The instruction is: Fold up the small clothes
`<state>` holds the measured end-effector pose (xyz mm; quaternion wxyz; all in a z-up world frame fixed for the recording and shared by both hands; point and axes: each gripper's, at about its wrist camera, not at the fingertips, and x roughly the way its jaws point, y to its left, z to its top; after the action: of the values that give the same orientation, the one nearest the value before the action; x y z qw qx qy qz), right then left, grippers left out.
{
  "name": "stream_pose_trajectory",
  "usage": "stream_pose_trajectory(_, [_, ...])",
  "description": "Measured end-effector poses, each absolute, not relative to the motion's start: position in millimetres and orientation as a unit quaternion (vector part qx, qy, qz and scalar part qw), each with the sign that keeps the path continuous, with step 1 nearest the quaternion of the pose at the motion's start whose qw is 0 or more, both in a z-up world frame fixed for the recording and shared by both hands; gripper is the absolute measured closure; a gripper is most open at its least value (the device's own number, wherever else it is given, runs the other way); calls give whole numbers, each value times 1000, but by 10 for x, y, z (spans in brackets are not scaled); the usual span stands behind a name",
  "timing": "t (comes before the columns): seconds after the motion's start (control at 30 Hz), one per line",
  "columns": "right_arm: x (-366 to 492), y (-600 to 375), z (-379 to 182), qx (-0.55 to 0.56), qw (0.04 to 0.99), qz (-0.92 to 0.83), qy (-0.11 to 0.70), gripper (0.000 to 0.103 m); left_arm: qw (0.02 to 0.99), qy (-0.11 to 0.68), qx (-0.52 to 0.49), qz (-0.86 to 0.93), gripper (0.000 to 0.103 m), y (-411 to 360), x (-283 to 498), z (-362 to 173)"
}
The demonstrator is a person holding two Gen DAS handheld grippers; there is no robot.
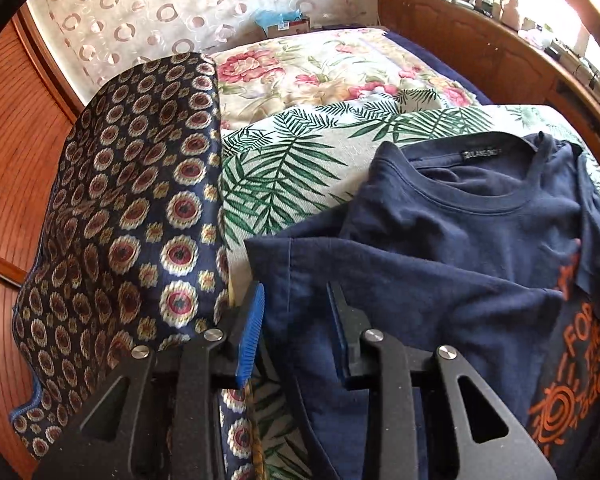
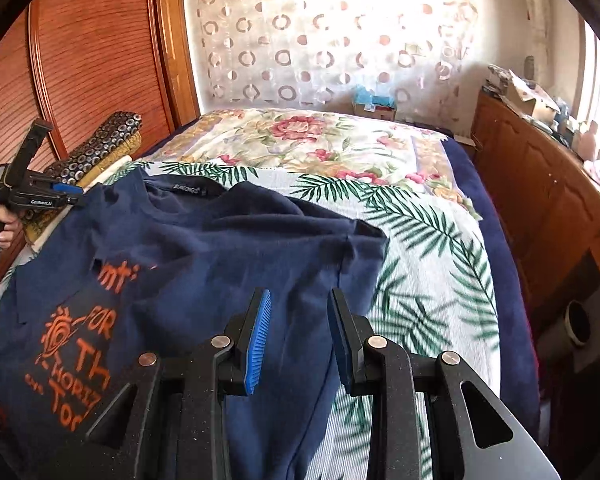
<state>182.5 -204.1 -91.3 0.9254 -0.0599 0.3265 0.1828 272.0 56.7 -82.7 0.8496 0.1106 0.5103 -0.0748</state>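
The navy T-shirt [image 2: 228, 248] lies crumpled on the bed [image 2: 432, 280], so the fold is judged barely begun; left gripper [image 1: 296, 312] and right gripper [image 2: 298, 322] hover over opposite sleeves, jaws parted and empty, and next must pinch cloth.

Two wrist-mounted fisheye cameras looked steeply down along their own gripper fingers at a bed [image 1: 340, 68]. The left view sat close above the navy T-shirt [image 1: 440, 248] beside a patterned folded cloth [image 1: 140, 216]; the right view hung close over the shirt's other side, facing the circle-print curtain [image 2: 324, 32]. Both shared the shirt, palm-leaf cover [image 2: 428, 248], floral bedspread and curtain.
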Motion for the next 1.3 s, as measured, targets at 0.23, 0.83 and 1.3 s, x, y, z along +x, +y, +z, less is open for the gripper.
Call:
stream_pose_trajectory(0.23, [2070,-2039,-1020,-50,922,190,332,72,837,530,117,-62,66,523,2912,-939])
stream_pose_trajectory(0.83, [2288,-2109,-1128,-44,919,168,354,72,856,500,103,-81,97,598,2846,-916])
stream_pose_trajectory(1.3, [2575,-1971,-1147,-55,915,126,380,52,906,405,42,-114,98,834,2317,-427])
